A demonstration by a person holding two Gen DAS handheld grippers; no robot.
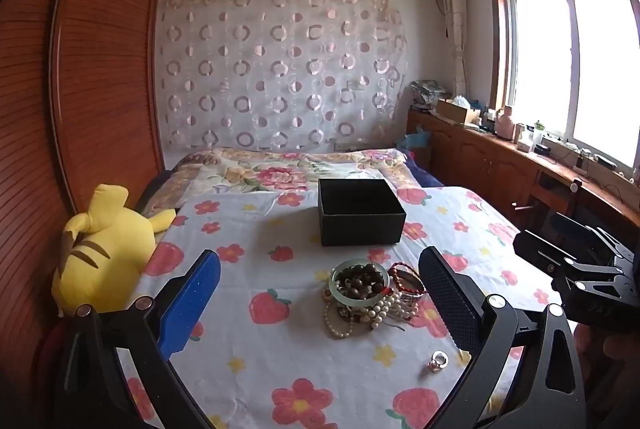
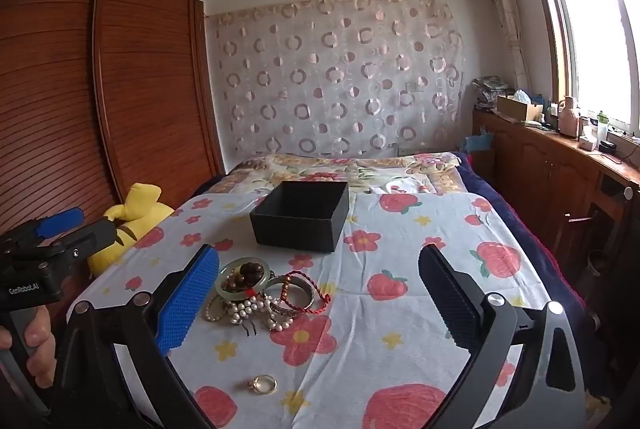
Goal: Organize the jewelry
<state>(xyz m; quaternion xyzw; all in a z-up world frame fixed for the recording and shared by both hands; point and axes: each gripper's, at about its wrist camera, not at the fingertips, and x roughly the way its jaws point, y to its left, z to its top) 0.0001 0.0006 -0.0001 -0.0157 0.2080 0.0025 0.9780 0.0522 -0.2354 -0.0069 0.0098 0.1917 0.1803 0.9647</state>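
1. Left gripper: jaws spread wide, nothing between the pads; it hangs above the flowered cloth with the jewelry ahead of it.
2. Right gripper: likewise wide and empty, angled slightly down toward the same cloth.
3. Jewelry pile: a pale green bangle lying over dark beads, a pearl strand, metal bangles and a red cord, all touching and overlapping near the cloth's centre.
4. Ring: alone at 6 o'clock of the pile, well apart from it.
5. Black box: open, at 12 o'clock of the pile; apparently the destination. Its interior is too dark to tell whether anything lies inside.
6. Risks, as judged: the entangled strands may drag neighbours along when one piece is lifted; the smooth bangle could slip from the pads; the small, flat ring may be pushed into the soft cloth rather than gripped.
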